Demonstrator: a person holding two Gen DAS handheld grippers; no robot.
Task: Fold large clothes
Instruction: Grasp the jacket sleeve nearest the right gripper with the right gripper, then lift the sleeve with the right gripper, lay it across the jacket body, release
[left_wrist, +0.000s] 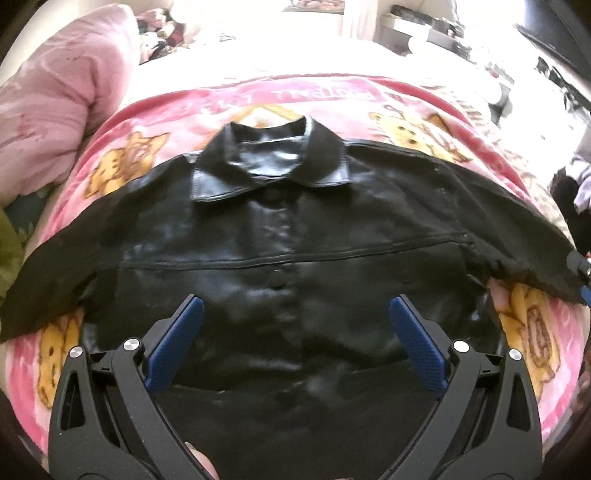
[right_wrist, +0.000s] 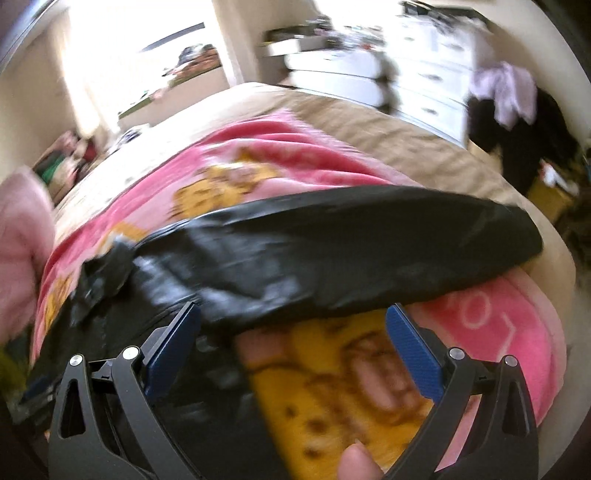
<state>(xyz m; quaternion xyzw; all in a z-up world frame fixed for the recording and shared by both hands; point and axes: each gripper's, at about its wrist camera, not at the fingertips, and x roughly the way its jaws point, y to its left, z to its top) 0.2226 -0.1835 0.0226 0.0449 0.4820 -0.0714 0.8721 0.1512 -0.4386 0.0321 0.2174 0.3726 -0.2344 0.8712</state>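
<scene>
Left wrist view shows the left gripper (left_wrist: 295, 314) spread above the black jacket (left_wrist: 288, 236), which lies flat on a pink blanket (left_wrist: 524, 332). The right gripper (right_wrist: 293, 321) is spread too, near one sleeve (right_wrist: 369, 251).

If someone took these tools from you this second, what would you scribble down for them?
Left hand-held gripper: open, empty, above the jacket's front.
Right hand-held gripper: open, empty, by the sleeve on that side.
Black jacket: front up, buttoned, collar away from you, both sleeves spread out on the pink blanket.
Done: jacket laid out.
Left: every fold; probably start by bringing the sleeves in.
</scene>
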